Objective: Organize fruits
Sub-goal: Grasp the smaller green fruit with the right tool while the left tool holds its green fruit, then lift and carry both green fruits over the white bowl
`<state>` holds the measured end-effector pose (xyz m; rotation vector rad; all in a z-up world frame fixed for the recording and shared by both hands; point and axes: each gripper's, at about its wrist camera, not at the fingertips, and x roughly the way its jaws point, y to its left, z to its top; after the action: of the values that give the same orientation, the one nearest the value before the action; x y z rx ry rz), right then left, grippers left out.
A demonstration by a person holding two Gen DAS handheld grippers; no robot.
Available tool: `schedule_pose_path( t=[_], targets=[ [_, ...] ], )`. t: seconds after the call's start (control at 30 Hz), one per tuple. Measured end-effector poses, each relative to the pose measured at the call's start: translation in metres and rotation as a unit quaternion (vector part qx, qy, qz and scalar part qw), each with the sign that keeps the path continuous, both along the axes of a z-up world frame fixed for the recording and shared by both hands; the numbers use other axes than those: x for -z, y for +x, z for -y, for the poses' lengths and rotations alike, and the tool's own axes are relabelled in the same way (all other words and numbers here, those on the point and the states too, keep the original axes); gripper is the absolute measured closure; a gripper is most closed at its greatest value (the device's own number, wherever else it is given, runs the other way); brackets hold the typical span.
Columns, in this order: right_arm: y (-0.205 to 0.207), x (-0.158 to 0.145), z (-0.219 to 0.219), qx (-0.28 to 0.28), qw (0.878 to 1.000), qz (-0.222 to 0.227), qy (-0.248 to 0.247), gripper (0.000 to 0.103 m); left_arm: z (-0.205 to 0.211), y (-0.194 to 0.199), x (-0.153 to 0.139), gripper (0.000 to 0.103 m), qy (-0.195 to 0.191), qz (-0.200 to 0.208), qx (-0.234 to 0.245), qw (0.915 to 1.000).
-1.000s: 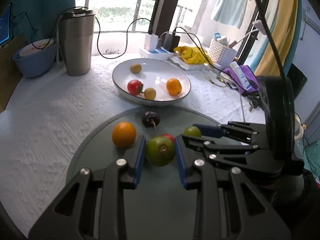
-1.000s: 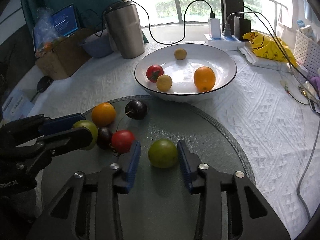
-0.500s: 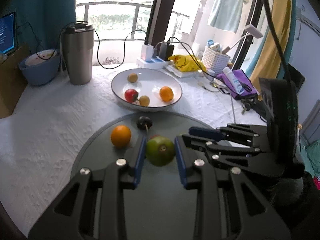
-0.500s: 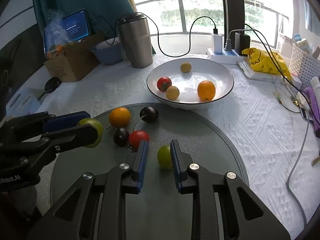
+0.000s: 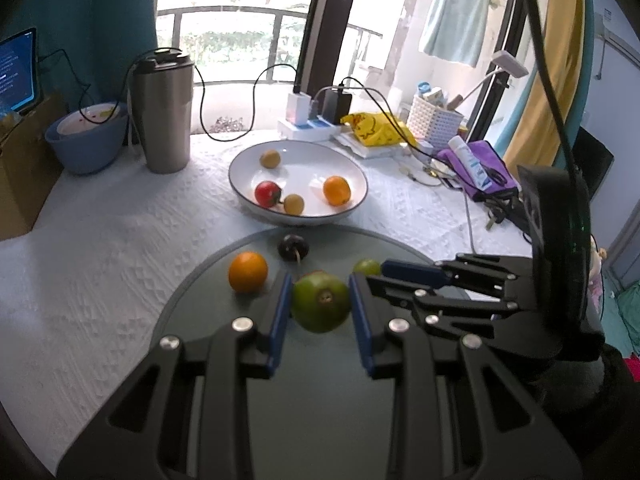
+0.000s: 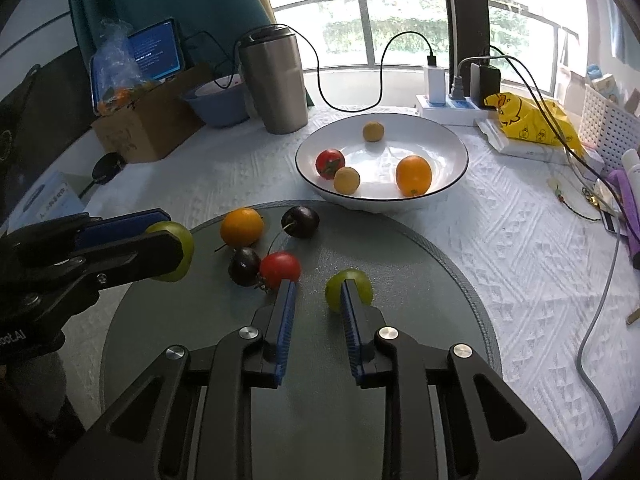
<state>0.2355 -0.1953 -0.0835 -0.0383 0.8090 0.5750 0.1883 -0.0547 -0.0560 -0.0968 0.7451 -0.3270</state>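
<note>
My left gripper (image 5: 319, 304) is shut on a large green fruit (image 5: 320, 301) and holds it above the grey round mat (image 5: 320, 400); it also shows in the right wrist view (image 6: 176, 246). My right gripper (image 6: 318, 292) is partly closed with nothing between its pads; a small green fruit (image 6: 362, 286) sits on the mat just right of and behind its right finger. On the mat lie an orange (image 6: 242, 227), two dark plums (image 6: 301, 221) (image 6: 244, 266) and a red tomato (image 6: 280, 269). The white bowl (image 6: 448, 136) holds an orange, a tomato and two small yellow fruits.
A steel tumbler (image 6: 276, 84), a blue bowl (image 6: 216, 104) and a cardboard box (image 6: 144, 128) stand at the back left. A power strip with cables (image 6: 448, 104), a yellow bag (image 6: 528, 120) and a white basket (image 6: 608, 120) lie at the back right.
Both grippers have risen and pulled back. The left one lifted the large green fruit. The right one narrowed its fingers, and the small green fruit is now outside them, to the right.
</note>
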Motion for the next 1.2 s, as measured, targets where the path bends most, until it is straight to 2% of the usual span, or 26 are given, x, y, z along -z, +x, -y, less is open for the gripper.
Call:
schedule_pose_path(
  t=[0.23, 0.4, 0.77, 0.87, 1.2],
  targets=[
    [0.010, 0.003, 0.006, 0.020, 1.000, -0.006, 0.002, 0.077, 0.000, 0.007, 0.003, 0.072, 0.001, -0.005, -0.001, 1.0000],
    [0.020, 0.006, 0.008, 0.033, 0.999, -0.007, -0.007, 0.068, 0.002, 0.010, 0.002, 0.072, 0.001, -0.005, 0.001, 1.0000],
    [0.041, 0.016, 0.012, 0.047, 0.998, -0.017, -0.028, 0.068, 0.002, 0.022, -0.002, 0.072, 0.004, -0.005, 0.002, 1.0000],
    [0.045, 0.017, 0.014, 0.044, 0.998, -0.022, -0.026, 0.073, 0.003, 0.030, -0.004, 0.072, 0.007, -0.003, 0.004, 1.0000],
    [0.053, -0.009, 0.018, 0.034, 0.999, 0.002, -0.004, 0.073, 0.008, 0.054, -0.013, 0.072, 0.012, 0.003, 0.011, 0.9999]
  ],
)
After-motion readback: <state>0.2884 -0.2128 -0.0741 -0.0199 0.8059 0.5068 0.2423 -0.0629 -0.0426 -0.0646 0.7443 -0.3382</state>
